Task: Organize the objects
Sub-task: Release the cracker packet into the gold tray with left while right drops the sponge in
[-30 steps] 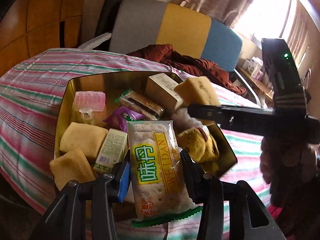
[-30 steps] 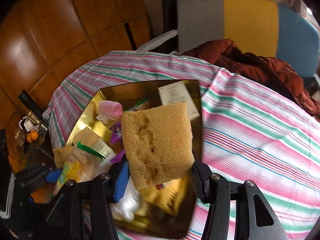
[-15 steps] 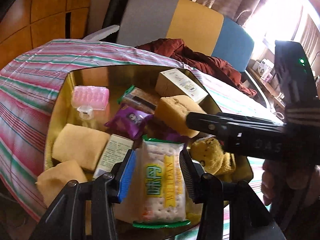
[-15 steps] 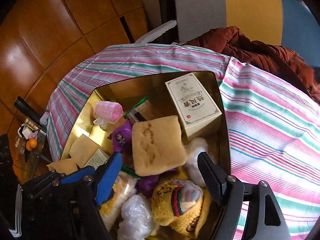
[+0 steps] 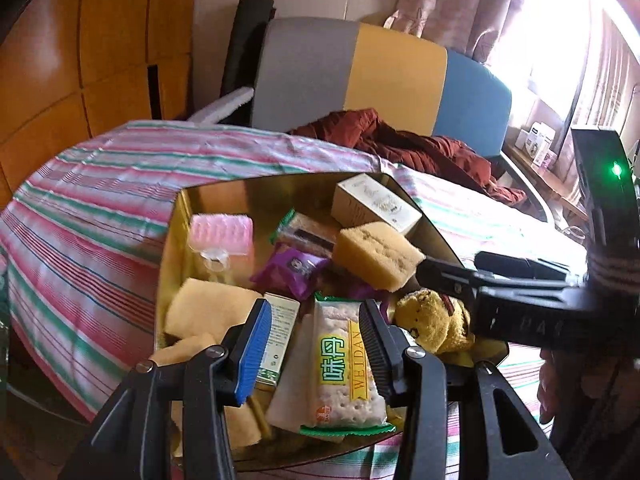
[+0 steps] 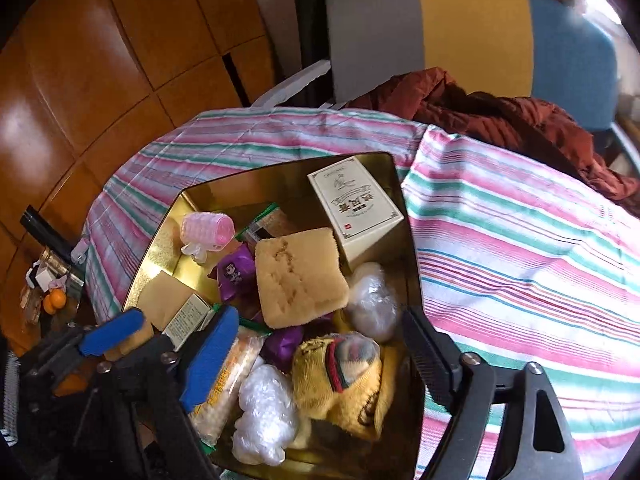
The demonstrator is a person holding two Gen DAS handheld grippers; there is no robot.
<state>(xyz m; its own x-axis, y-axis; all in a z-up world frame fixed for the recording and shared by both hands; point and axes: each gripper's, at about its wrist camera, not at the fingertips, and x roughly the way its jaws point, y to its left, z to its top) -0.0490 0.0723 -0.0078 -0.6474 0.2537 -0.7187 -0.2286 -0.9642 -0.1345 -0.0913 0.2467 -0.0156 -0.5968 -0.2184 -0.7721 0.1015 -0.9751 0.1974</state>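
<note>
Gold tin on the striped table, both hand-held grippers over it.

Nearest, the left hand-held gripper point(image 5: 316, 354) clenches a cracker packet point(image 5: 344, 368); the right hand-held gripper point(image 6: 316, 356) is opening, nothing between its jaws, the yellow sponge point(image 6: 300, 280) lying loose in the gold tin point(image 6: 400, 200) beyond.

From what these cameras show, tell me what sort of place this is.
Probably a lived-in room at home: a striped cloth covers the table, a coat lies on a padded chair, and curtains hang by a bright window.
</note>
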